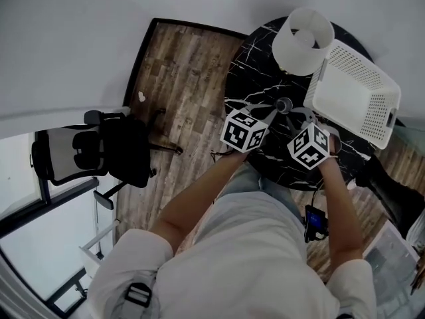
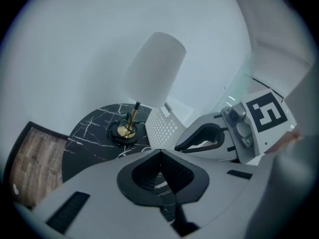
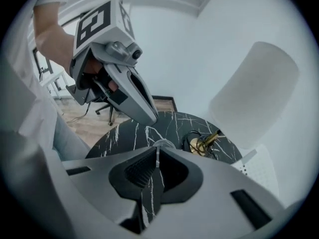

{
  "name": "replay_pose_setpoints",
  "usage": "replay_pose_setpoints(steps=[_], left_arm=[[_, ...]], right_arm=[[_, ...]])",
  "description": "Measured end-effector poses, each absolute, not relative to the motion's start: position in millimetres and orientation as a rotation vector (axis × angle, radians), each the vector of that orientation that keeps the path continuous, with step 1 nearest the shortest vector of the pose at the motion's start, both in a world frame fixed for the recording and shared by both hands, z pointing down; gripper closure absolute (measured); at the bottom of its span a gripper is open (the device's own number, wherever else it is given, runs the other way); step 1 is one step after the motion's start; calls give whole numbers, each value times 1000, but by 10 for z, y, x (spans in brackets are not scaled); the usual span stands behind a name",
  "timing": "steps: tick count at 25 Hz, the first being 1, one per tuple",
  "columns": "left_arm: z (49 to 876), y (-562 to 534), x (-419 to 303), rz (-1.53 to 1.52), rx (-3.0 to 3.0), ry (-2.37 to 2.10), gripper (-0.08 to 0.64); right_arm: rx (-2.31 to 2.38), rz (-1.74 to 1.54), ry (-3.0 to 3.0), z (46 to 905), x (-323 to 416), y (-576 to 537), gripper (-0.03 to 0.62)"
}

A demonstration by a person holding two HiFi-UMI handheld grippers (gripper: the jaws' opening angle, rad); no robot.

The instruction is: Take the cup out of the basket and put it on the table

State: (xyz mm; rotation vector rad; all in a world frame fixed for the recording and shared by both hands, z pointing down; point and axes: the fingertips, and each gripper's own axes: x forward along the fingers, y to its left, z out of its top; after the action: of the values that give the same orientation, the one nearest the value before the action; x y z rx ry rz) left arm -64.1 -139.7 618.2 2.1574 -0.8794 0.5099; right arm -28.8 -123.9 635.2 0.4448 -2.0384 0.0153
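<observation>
A small grey cup [image 1: 284, 104] stands on the black marble table [image 1: 255, 78], in front of the white perforated basket [image 1: 358, 92]. My left gripper [image 1: 269, 109] and right gripper [image 1: 302, 113] flank the cup, tips pointing towards it. Both are shut with nothing between the jaws. In the right gripper view the cup's rim [image 3: 163, 144] shows just past my shut right gripper [image 3: 157, 149], with the left gripper [image 3: 130, 94] above it. In the left gripper view the shut left gripper [image 2: 160, 152] points at the basket [image 2: 160, 126]; the cup is hidden there.
A lamp with a white shade [image 1: 302, 40] and brass base [image 2: 124, 131] stands at the table's back beside the basket. A black office chair [image 1: 99, 148] sits on the wood floor [image 1: 176, 78] to the left. The table's front edge is close to the person's body.
</observation>
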Motion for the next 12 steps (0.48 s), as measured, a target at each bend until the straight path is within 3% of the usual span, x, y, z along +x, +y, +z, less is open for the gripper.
replay_pose_setpoints(steps=[12], left_arm=[[5066, -1341, -27, 394, 2414, -819, 554]], right_arm=[[892, 143, -2252, 5129, 387, -1210, 584]])
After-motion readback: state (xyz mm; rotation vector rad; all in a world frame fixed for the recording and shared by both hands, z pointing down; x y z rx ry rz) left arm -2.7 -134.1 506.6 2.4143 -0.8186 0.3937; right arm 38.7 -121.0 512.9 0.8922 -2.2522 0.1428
